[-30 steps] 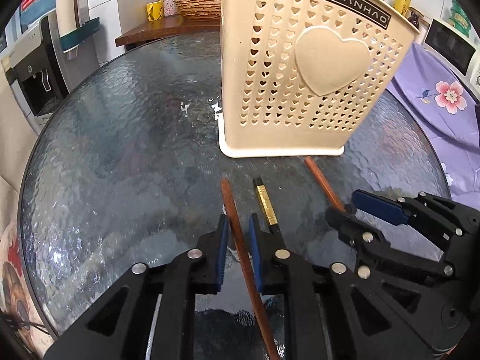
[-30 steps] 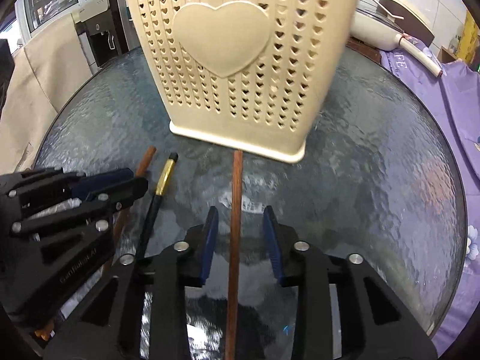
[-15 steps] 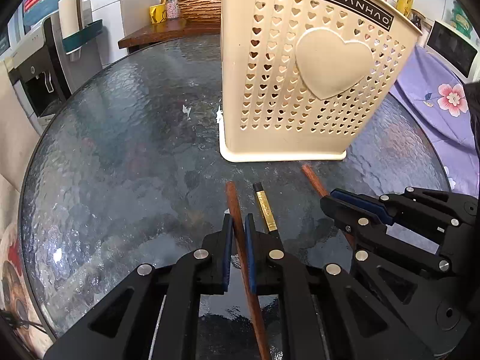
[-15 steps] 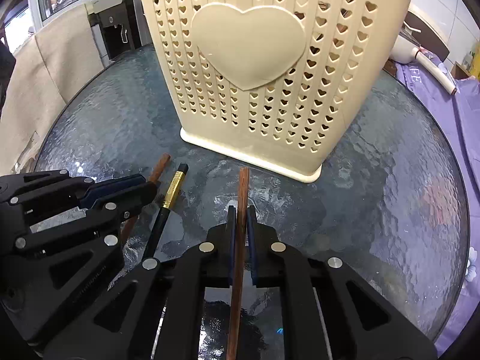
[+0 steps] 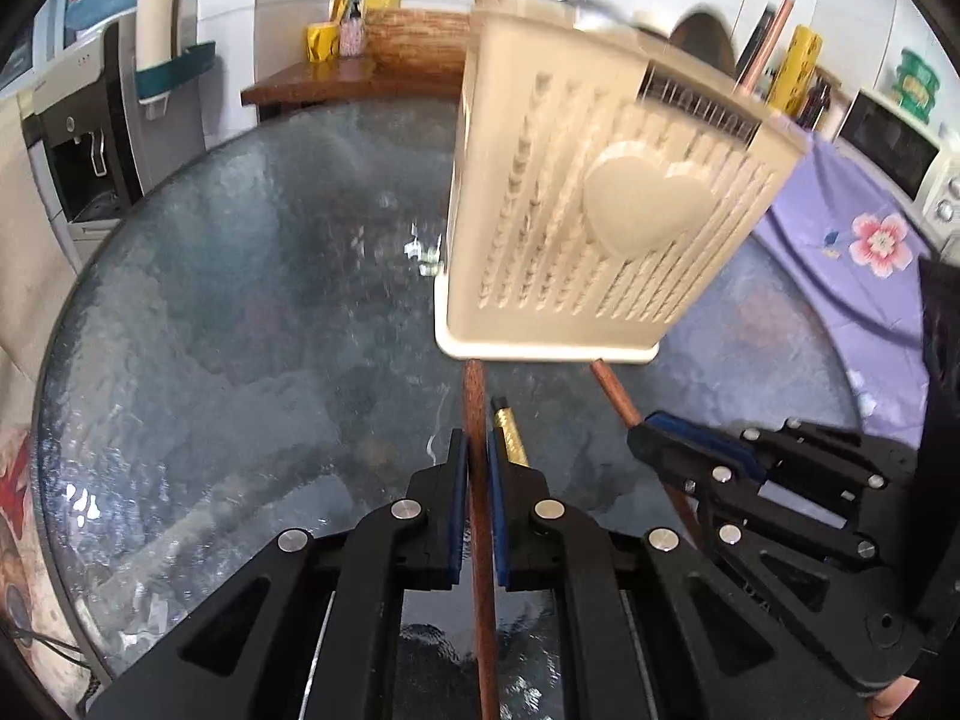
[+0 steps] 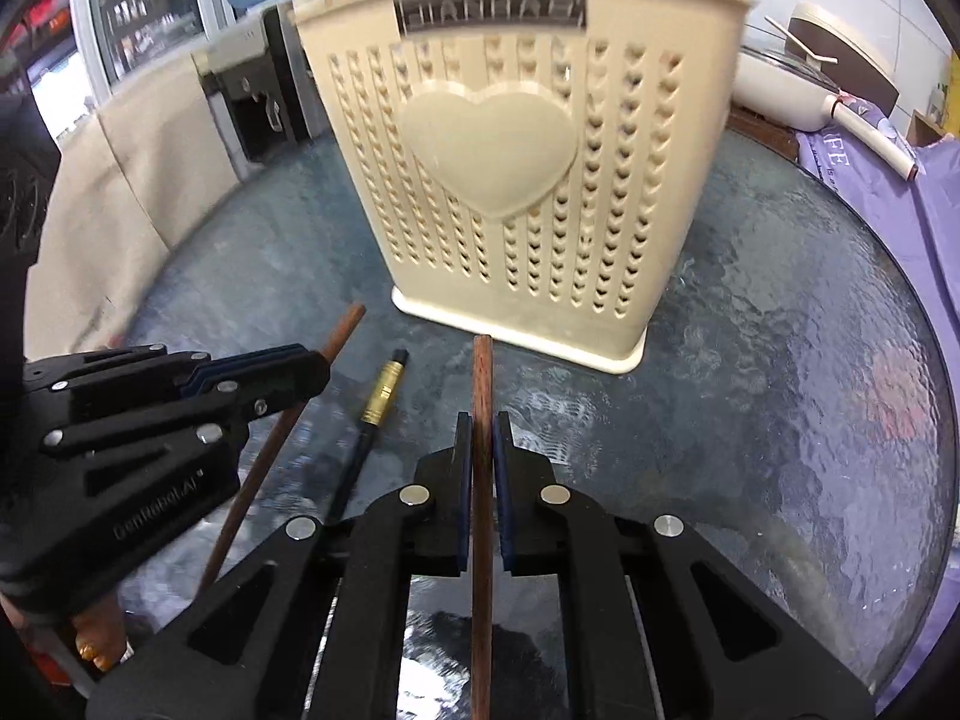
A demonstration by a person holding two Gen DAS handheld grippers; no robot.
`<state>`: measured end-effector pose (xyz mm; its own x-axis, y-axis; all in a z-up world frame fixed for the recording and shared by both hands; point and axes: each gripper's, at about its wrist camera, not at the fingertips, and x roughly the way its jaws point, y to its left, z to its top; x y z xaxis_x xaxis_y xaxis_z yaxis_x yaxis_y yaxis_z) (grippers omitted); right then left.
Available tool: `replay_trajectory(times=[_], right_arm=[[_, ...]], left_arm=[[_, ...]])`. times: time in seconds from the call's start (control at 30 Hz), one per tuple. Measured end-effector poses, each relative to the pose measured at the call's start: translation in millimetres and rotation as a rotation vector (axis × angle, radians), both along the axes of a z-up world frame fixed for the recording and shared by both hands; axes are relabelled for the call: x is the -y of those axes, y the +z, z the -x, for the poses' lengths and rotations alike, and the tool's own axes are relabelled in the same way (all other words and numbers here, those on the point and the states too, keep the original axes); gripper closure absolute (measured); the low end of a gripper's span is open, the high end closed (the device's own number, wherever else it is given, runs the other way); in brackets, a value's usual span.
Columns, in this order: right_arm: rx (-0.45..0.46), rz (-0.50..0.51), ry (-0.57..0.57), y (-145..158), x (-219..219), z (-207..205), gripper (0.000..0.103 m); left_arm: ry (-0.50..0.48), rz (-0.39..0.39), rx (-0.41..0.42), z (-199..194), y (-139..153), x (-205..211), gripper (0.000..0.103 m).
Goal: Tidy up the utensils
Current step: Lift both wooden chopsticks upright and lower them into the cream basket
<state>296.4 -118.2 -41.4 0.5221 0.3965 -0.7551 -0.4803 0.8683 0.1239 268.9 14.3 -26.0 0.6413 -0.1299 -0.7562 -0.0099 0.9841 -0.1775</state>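
Glass table (image 5: pixel 240 312), each brown chopstick (image 5: pixel 477 420) (image 6: pixel 482 396) pinched between closed fingers (image 5: pixel 459 498) (image 6: pixel 462 480), tips toward holder (image 6: pixel 510 180)

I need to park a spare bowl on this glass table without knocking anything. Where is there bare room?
Bare glass table lies left of the beige holder, out to the rim, and right of it toward the purple cloth. The strip in front is crowded: both grippers, each shut on a brown chopstick, plus a black-and-gold chopstick.
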Motion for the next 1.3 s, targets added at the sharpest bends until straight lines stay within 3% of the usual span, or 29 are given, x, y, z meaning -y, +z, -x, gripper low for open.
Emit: replay_trajectory(times=[0.13,0.37,0.6,1.0,1.3], right_arm=[[0.040,-0.096,0.019,25,17,11,0.096],[0.125,-0.253,0.070,85,49,34,0.096],[0.172,-0.290,0.135,121,57,58,0.096],[0.208,-0.273,0.189,146,57,89,0.096],[0.301,-0.241,0.189,182,54,96,0.096]], left_arm=[[-0.007,0.069,0.077,16,28,-8,0.096],[-0.041,0.121,0.222,46,76,-7,0.096],[-0.108,0.168,0.296,68,106,-6,0.096],[-0.186,0.181,0.327,87,124,0,0.096],[-0.205,0.119,0.408,97,160,4,0.096]])
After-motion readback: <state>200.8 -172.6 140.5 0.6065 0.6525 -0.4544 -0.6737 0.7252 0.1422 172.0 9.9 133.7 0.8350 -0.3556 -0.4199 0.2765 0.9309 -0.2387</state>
